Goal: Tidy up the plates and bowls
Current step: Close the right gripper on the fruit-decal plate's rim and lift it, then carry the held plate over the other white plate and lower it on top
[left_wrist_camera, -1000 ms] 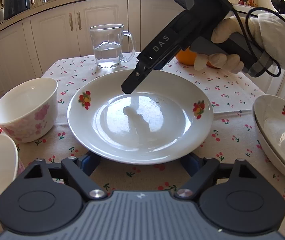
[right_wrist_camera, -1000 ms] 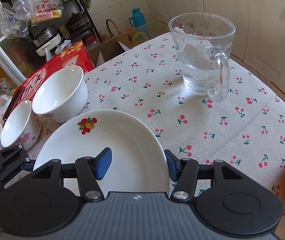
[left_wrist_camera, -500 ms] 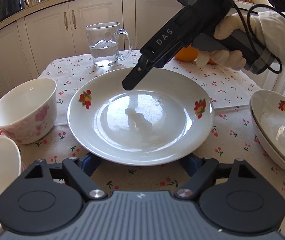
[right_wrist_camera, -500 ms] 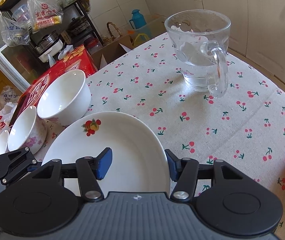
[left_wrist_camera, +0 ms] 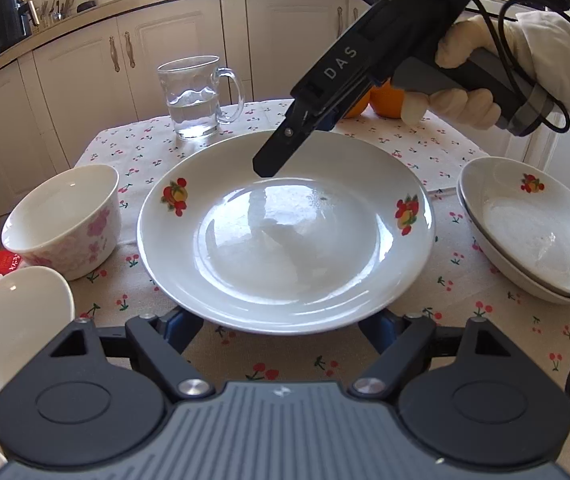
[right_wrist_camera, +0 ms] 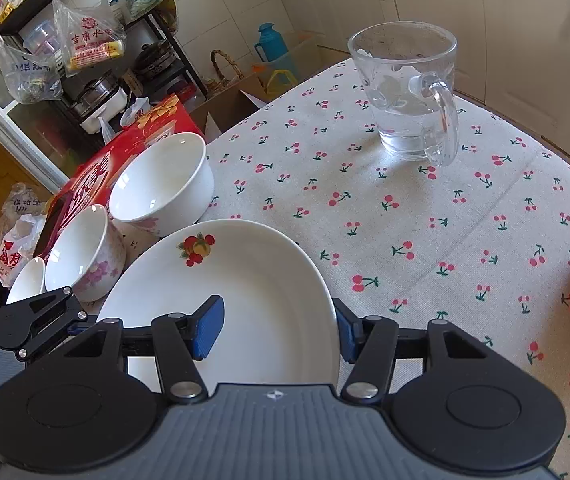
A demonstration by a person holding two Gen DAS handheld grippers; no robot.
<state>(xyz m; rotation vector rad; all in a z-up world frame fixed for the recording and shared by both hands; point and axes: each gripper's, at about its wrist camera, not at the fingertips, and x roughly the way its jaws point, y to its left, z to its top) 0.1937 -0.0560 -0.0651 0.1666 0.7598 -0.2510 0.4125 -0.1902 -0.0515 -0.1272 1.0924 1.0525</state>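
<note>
Since a second ago the plate (left_wrist_camera: 285,236) sits higher against the table, and the right gripper (right_wrist_camera: 279,328) has drawn back toward its far rim. The left gripper (left_wrist_camera: 281,326), jaws spread, straddles the near rim; whether its pads touch is unclear. The right gripper is open too, one pad over the well, one outside the rim. Glazed, slick porcelain: I'd close squarely on the thin lip, keeping it level toward the stacked plates (left_wrist_camera: 533,236) on the left gripper's right.

left: floral bowl (left_wrist_camera: 65,220) | right: stacked plates (left_wrist_camera: 533,232) | far: glass mug (left_wrist_camera: 195,96)
</note>
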